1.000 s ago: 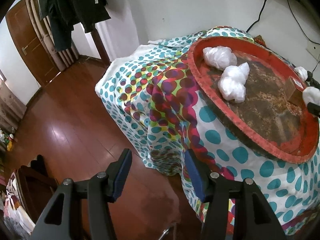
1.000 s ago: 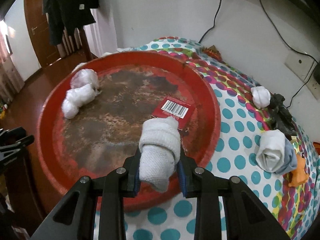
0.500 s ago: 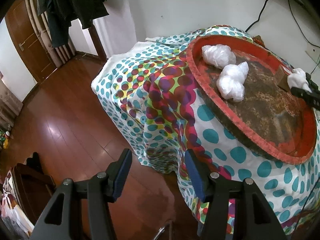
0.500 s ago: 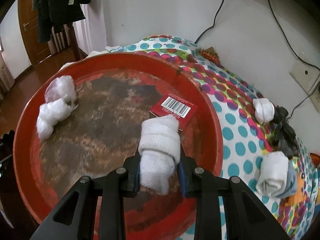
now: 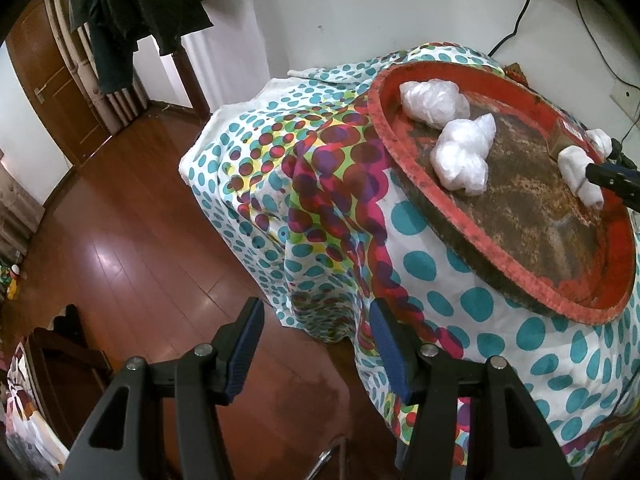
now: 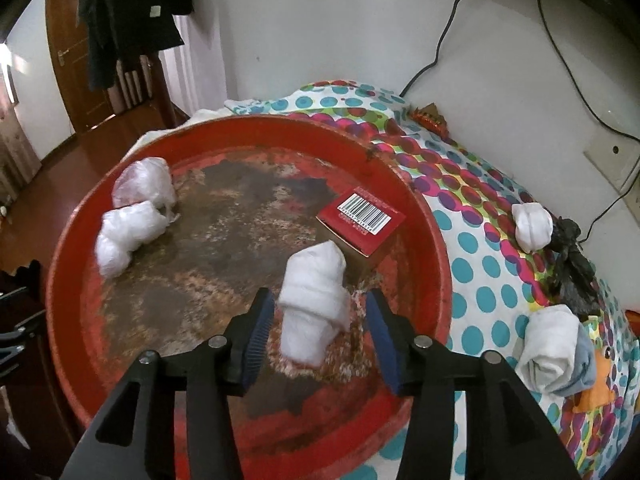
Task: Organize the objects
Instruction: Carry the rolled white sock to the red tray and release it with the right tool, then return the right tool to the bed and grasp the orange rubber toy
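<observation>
Right wrist view: a white rolled sock (image 6: 314,306) is being shown at lower centre of the frame, standing between the spread fingers of the right gripper (image 6: 318,330), with a gap visible on each side.
Sock's place: it is being seen resting on the worn floor of the red tray (image 6: 416,216), just in front of a red barcoded box (image 6: 362,220).
Right gripper: its fingers are being held apart, gripping nothing.
Tray's other contents: two white plastic bundles (image 6: 134,216) are being seen at the left of the frame, near the rim.
Left to gather: a small white roll (image 6: 532,226), a dark crumpled item (image 6: 570,252) and a white-and-grey sock roll (image 6: 554,350) are being left on the dotted cloth (image 6: 476,216) at the right of the frame.
Left wrist view: the left gripper (image 5: 316,344) is being held open and empty at lower centre, over the wooden floor (image 5: 120,220).
Progress: judged as partly done; one sock is being counted as delivered, three items outstanding.
</observation>
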Action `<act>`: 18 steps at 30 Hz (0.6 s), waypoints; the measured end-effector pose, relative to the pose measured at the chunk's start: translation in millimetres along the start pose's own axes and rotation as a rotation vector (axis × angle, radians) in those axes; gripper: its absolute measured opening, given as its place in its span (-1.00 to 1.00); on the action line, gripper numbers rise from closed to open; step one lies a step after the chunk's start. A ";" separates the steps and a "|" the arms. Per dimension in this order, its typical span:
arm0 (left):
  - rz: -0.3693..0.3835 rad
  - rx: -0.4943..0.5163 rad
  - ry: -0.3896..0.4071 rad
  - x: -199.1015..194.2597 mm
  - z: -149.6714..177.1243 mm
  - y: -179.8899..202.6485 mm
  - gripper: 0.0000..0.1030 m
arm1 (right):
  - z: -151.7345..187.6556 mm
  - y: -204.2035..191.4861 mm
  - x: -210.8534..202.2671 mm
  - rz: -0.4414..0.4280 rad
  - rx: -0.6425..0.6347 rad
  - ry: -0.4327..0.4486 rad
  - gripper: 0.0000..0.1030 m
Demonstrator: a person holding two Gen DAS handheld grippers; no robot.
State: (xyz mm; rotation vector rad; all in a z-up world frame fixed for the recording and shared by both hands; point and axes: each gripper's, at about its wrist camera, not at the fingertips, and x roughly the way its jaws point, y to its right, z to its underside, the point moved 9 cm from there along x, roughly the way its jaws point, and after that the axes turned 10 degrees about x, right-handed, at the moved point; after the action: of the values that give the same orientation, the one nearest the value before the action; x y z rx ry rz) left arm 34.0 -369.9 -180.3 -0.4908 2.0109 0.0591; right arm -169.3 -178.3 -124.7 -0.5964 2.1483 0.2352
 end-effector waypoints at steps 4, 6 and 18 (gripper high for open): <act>0.002 0.003 0.000 0.2 0.4 0.7 0.09 | 4.6 4.0 -17.7 -0.014 0.015 0.026 0.14; -0.001 0.005 0.000 0.6 0.9 0.7 0.09 | 8.1 9.5 -30.5 -0.024 0.031 0.044 0.14; -0.006 0.013 -0.005 1.2 3.6 4.1 0.09 | 44.4 138.9 -77.5 0.123 0.184 0.069 0.15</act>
State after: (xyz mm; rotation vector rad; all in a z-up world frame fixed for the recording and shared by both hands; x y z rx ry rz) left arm 35.1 -365.6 -183.6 -0.4882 2.0039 0.0434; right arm -167.6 -15.6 -96.2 -0.3727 2.2461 0.0832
